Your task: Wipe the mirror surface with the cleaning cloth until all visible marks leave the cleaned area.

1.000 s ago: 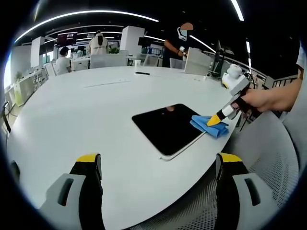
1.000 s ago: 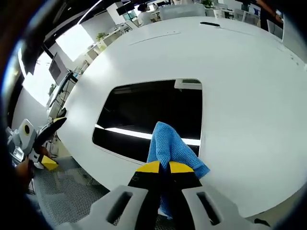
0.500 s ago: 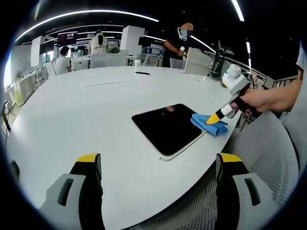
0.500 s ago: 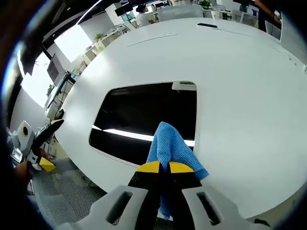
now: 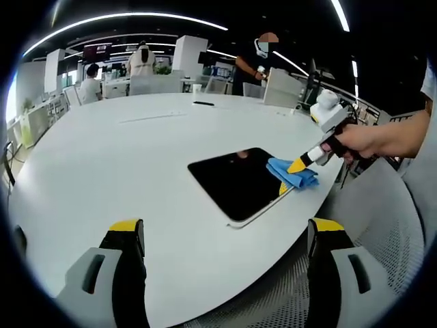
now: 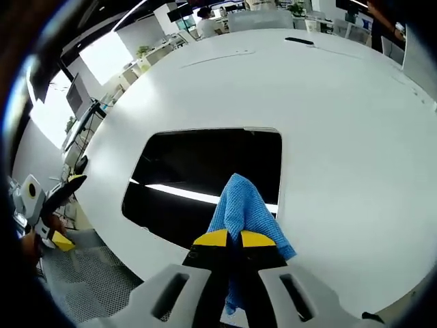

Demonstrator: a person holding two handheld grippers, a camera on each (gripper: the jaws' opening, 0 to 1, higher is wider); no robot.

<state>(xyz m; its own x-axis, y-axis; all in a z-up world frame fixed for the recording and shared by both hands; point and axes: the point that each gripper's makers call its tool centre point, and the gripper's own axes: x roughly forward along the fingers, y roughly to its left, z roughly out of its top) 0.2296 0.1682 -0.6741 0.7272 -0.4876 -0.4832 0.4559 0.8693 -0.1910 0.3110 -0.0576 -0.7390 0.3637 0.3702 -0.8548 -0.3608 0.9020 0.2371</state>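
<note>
Blue waffle-weave cleaning cloth point(image 6: 244, 213) sits pinched between the closed yellow-tipped jaws of the right gripper point(image 6: 228, 238), low in the centre of the right gripper view, its free end draped onto the near edge of the mirror point(image 6: 205, 174). The mirror is a dark rounded rectangle lying flat on the white table point(image 6: 341, 130), reflecting a bright ceiling strip. No writing or brand can be read on cloth, mirror or grippers; the small dark object far up the table is too small to make out.

From the left gripper view, the right gripper point(image 5: 298, 165) enters from the right, held in a person's hand point(image 5: 362, 140) with the forearm stretching off the right edge, and slants down to the left so its tip presses the cloth point(image 5: 290, 173) at the mirror's point(image 5: 235, 180) right corner, right of centre. The left gripper point(image 5: 225, 236) stands with its jaws wide apart at the bottom of that view, gripping nothing, over the table's point(image 5: 123, 157) near edge and well apart from the mirror. At the lower left of the right gripper view it point(image 6: 58, 215) shows again, beyond the table edge.
</note>
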